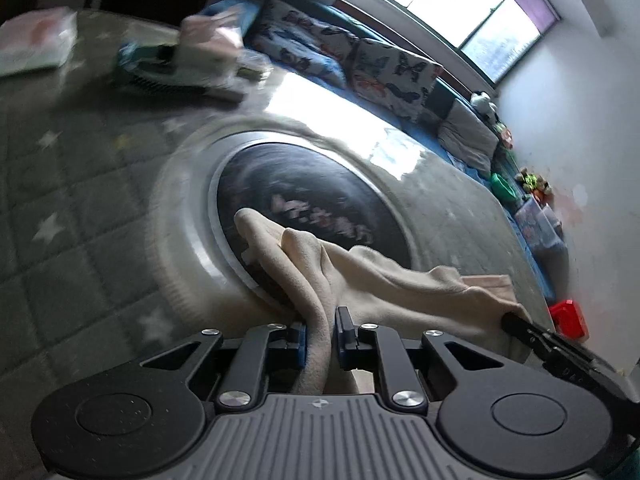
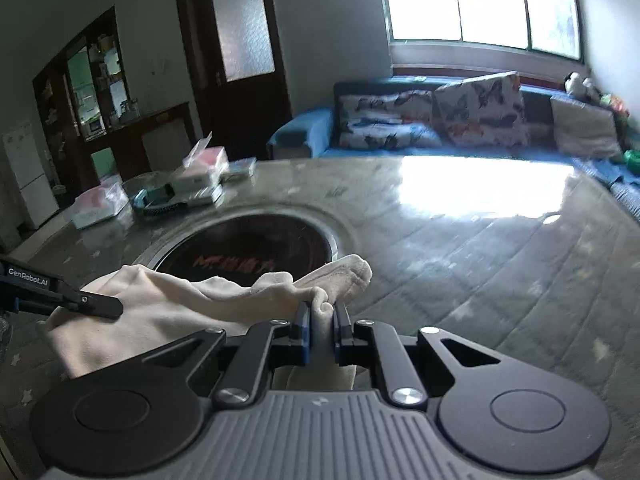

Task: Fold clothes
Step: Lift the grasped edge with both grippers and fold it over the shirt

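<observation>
Both grippers are clamped on one cream garment [image 2: 168,304], so the step in hand looks like the lift-and-spread that opens a fold. The left gripper [image 1: 320,340] pinches a thick bunched ridge of the cloth between its blue pads, and the right gripper [image 2: 320,326] is closed on a small gathered edge near a ribbed cuff. The garment hangs slack and creased between them, just on the near side of the dark round inset [image 2: 248,252] in the surface [image 2: 460,248], its far folds overlapping the inset's near rim. The next move likely calls for drawing the two grips apart until the cloth is taut, then laying it flat beside the inset without letting either pinch slip. Beyond the inset, packets and boxes [image 2: 188,184] sit clustered, well apart from the cloth.
</observation>
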Available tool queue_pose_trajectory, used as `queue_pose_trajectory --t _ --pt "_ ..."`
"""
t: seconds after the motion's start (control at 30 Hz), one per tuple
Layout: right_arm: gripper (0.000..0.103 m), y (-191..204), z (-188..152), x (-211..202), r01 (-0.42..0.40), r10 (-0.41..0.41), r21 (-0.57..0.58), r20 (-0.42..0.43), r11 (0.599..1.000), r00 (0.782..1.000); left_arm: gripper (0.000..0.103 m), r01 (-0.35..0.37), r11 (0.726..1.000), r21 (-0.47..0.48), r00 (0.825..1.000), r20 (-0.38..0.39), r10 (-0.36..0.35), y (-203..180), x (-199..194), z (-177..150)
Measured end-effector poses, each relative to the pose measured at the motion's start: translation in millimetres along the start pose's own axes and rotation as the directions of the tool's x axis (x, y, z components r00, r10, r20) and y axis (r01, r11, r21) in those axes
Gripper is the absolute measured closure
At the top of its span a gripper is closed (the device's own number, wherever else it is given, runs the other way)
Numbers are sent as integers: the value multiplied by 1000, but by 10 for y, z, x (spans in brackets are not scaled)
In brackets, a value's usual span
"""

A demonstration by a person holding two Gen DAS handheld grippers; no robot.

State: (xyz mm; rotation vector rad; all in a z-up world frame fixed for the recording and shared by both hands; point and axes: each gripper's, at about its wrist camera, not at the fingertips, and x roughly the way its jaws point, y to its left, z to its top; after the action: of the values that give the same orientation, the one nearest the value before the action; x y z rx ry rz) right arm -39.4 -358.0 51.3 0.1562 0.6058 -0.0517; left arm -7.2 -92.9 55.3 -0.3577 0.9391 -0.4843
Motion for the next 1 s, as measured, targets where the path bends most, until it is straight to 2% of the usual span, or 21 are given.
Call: queue_pose_trajectory --t 0.37,0.67,1.0 --pt "94 -545 219 -285 163 -163 11 62 987 985 88 63 993 104 998 -37 -59 -847 524 226" --pt "94 -1013 263 -352 250 -253 56 71 967 965 88 87 978 192 995 -57 -77 -1404 949 312" --pt "94 -1315 151 -202 296 -299 91 25 951 954 88 82 969 231 993 -106 -58 -1571 1314 302"
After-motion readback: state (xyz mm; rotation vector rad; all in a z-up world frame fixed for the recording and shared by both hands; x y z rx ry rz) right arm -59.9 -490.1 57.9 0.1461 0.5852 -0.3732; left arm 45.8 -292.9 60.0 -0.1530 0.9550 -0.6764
